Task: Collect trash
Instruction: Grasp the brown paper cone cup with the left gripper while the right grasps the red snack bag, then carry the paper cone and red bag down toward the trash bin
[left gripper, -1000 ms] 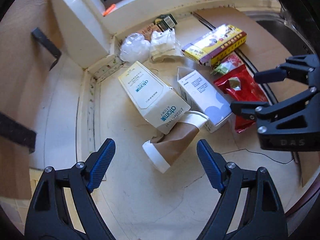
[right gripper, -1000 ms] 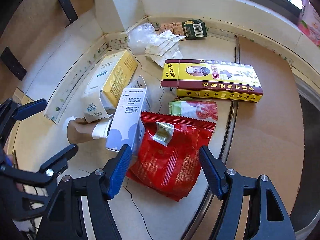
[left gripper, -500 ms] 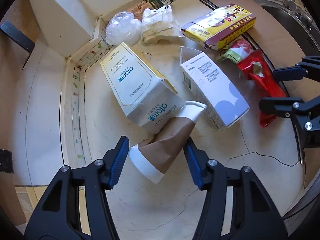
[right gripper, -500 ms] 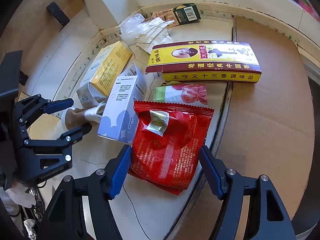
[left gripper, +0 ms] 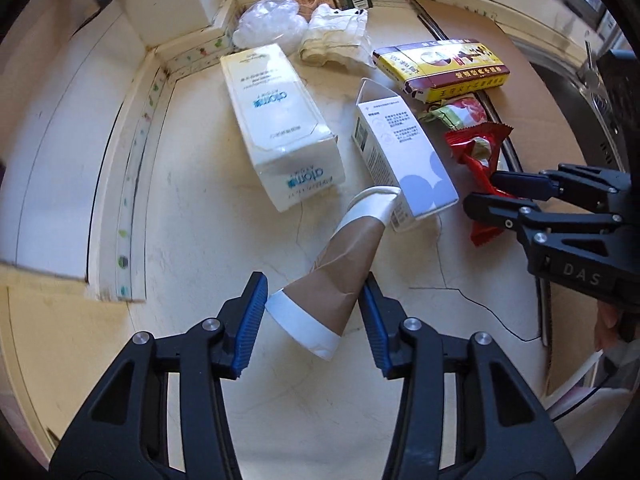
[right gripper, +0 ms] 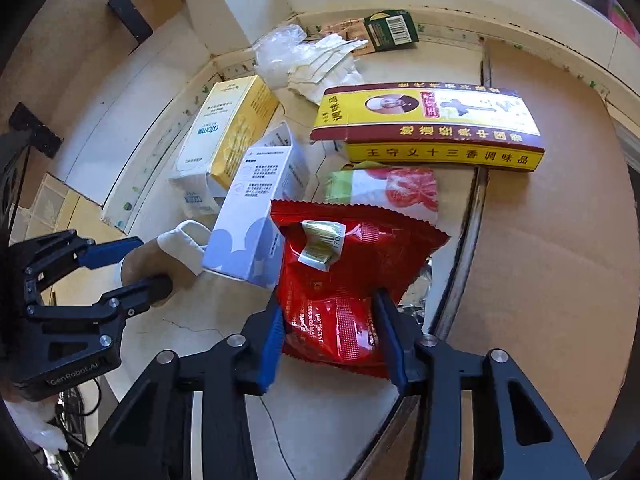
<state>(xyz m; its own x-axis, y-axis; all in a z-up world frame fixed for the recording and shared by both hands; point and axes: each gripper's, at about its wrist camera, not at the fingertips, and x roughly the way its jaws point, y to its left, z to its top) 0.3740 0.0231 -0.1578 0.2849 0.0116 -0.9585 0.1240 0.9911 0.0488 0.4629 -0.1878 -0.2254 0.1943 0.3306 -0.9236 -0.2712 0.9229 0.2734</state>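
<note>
Trash is spread over the cream counter (left gripper: 192, 216), and none of it appears to have been collected yet; no bin or bag is visible in either view. With the white-and-blue carton (right gripper: 256, 216) taken as the landmark, a crushed brown paper cup (left gripper: 340, 276) is seen lying on its side against the carton's near end, and a red snack pouch (right gripper: 340, 280) is seen lying against its right side.

The left gripper (left gripper: 314, 320) is placed around the rim end of the cup. Its jaws have just been closing and stand narrow, with the right pad at the cup's side and the left pad beside the white rim; whether the cup is truly pinched cannot be told. The right gripper (right gripper: 330, 332) is set over the near end of the pouch. Its jaws have likewise been closing, and the crumpled foil is pressed between both pads.

Behind the carton, a cream-and-yellow box (right gripper: 228, 136), a long yellow-and-maroon seasoning box (right gripper: 428, 128), a small tomato-printed packet (right gripper: 380, 188), crumpled white paper (left gripper: 336, 36), clear plastic (left gripper: 268, 24) and a small green pack (right gripper: 390, 30) are left untouched. Two first pick-ups are judged to be under way, with nearly all collecting still to be done.
</note>
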